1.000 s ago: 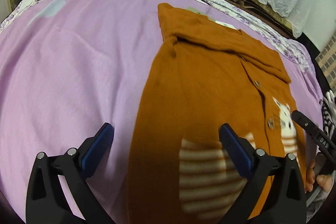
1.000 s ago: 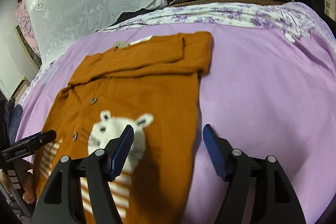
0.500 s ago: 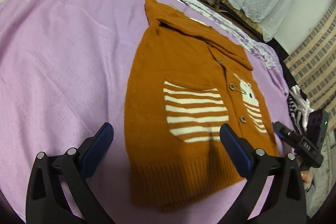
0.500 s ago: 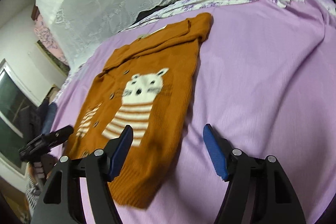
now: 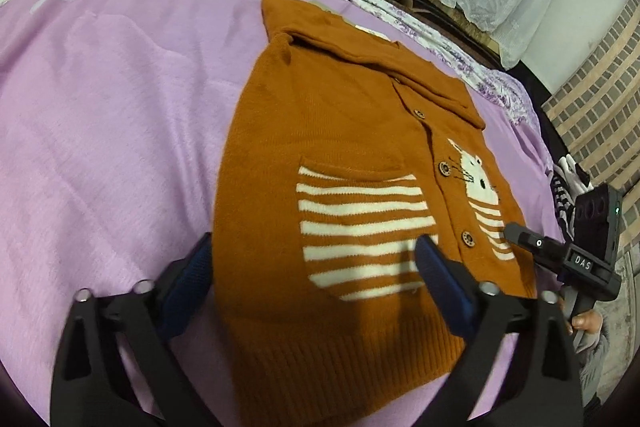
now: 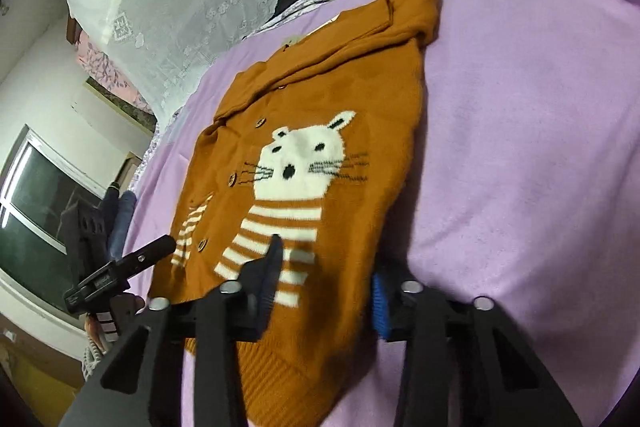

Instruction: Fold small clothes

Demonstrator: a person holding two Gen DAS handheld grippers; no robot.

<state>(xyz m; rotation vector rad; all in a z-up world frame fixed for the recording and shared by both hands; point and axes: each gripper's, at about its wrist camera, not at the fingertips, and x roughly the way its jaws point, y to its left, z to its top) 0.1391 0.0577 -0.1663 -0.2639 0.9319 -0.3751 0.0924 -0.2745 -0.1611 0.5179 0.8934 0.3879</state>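
Now the orange sweater (image 5: 340, 155) lies flat on the purple bed (image 5: 120, 127), long way pointing away from both grippers. Left gripper (image 5: 316, 275) jaws, just closing, stand wide over its hem. Right gripper (image 6: 324, 287) jaws, narrower, straddle the hem's other corner.

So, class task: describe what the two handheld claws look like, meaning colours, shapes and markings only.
Each claw has black angular plastic arms with silver screw heads and dark blue ribbed pads: left claw, right claw. From the left wrist view, the right one's black body carries a small white "DAS" label and a green light. A grey sleeve shows beneath it.
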